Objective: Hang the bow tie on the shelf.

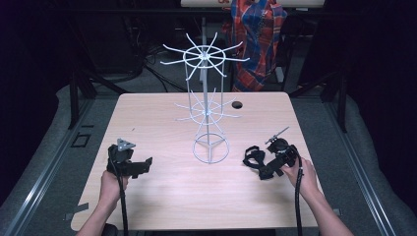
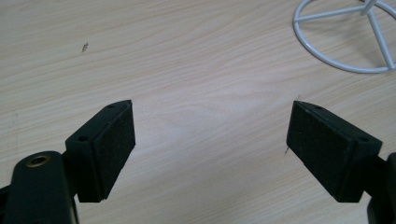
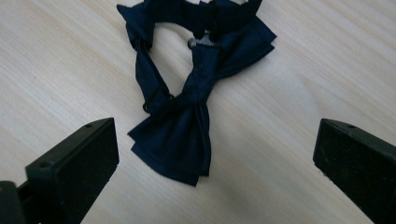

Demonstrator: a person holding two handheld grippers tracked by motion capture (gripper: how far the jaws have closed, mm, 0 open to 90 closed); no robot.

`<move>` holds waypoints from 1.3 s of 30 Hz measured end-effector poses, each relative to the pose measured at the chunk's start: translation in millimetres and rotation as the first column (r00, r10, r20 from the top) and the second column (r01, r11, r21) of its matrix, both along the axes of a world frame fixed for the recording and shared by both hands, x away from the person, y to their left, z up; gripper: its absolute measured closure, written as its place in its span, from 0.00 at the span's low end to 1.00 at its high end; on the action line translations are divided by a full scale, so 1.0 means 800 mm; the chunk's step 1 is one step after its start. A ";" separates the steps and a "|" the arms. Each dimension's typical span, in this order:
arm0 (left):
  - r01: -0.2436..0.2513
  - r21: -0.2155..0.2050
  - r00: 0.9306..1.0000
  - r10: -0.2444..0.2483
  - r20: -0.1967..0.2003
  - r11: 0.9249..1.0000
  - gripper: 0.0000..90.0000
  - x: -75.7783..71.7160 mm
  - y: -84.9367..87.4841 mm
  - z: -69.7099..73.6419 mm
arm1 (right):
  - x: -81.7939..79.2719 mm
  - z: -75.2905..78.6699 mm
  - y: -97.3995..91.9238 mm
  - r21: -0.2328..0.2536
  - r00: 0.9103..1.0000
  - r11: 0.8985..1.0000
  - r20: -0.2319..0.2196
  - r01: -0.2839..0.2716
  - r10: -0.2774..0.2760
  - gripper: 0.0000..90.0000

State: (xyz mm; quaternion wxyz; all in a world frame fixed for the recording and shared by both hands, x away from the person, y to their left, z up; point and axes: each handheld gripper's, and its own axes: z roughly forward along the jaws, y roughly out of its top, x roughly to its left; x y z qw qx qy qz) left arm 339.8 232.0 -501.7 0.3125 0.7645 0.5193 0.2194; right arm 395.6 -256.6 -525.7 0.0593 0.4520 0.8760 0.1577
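Right claw (image 3: 215,158) gapes wide over a dark bow tie (image 3: 187,107) near the table (image 1: 162,196) edge; left claw (image 2: 210,140) wide open, empty, beside a white wire rack (image 1: 209,105).

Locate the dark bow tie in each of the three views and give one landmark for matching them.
High view: the bow tie lies on the table right of centre, just ahead of the right gripper.
Left gripper view: not in this picture.
Right gripper view: upper centre, bow tie flat on the wood between the open fingers.
Shared landmark: the light wooden table.
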 end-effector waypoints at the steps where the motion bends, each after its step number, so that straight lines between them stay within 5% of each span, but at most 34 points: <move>1: -0.005 -0.006 1.000 0.005 0.003 1.000 0.18 0.000 0.000 0.000 | 0.002 -0.001 0.002 -0.010 1.000 1.000 0.004 0.003 -0.003 0.00; 8: -0.003 0.000 1.000 0.003 0.005 1.000 0.18 -0.002 0.000 0.001 | 0.011 -0.009 0.016 -0.059 1.000 0.998 -0.017 0.007 -0.008 0.00; 15: -0.007 -0.003 1.000 0.007 0.005 1.000 0.18 -0.003 0.000 0.001 | 0.011 -0.021 0.021 -0.022 1.000 1.000 -0.010 0.010 -0.010 0.04; 19: -0.001 0.000 1.000 0.001 0.003 1.000 0.18 -0.003 0.001 0.001 | 0.009 -0.021 0.026 -0.014 1.000 1.000 -0.010 0.009 -0.010 0.19; 20: 0.001 0.000 1.000 -0.001 0.002 1.000 0.18 -0.002 0.001 0.001 | 0.009 -0.020 0.026 -0.048 1.000 0.999 -0.007 0.010 -0.010 0.24; 22: -0.001 -0.002 1.000 0.001 0.001 1.000 0.18 -0.002 0.000 0.001 | 0.005 -0.021 0.029 -0.036 0.999 0.999 0.035 0.010 -0.009 0.33; 30: 0.002 -0.003 1.000 -0.002 0.006 1.000 0.18 -0.003 0.000 0.001 | 0.005 -0.023 0.035 -0.083 1.000 0.997 0.013 0.002 -0.001 0.52; 33: 0.003 -0.003 1.000 -0.003 0.008 1.000 0.18 -0.003 0.000 0.002 | 0.004 -0.022 0.036 -0.114 1.000 0.993 0.022 0.006 -0.004 0.68; 39: 0.005 -0.001 1.000 -0.005 0.006 1.000 0.18 -0.004 0.000 0.002 | 0.004 -0.024 0.037 -0.133 1.000 0.991 0.017 0.016 -0.013 0.73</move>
